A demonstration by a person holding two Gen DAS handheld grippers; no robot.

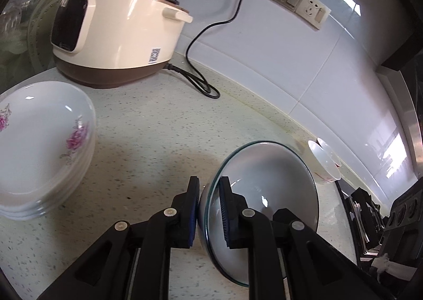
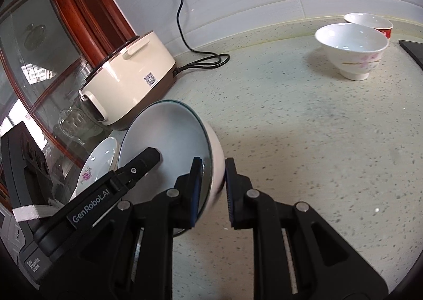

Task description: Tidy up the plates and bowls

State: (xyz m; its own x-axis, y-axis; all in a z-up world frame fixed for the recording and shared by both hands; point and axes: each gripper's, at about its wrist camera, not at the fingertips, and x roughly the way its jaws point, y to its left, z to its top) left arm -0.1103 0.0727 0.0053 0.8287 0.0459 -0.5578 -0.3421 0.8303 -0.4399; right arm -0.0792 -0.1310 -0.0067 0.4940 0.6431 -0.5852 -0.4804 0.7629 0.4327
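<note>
A white bowl with a thin green rim (image 1: 264, 173) is tilted just above the speckled counter, and both grippers hold it. My left gripper (image 1: 209, 189) is shut on its rim, one pad outside the wall and one inside. My right gripper (image 2: 213, 170) is shut on the opposite rim of the same bowl (image 2: 164, 133), left pad inside and right pad outside. The left gripper's finger (image 2: 148, 157) reaches into the bowl from the left. A stack of white flowered plates (image 1: 39, 141) sits to the left, and shows beyond the bowl as the plate stack (image 2: 100, 159).
A cream rice cooker (image 1: 113, 35) stands at the back left, its black cord (image 1: 201, 80) looped on the counter. A white flowered bowl (image 2: 351, 48) and a red-banded bowl (image 2: 370, 22) stand far right near the wall. A black stove edge (image 2: 412, 48) lies beyond them.
</note>
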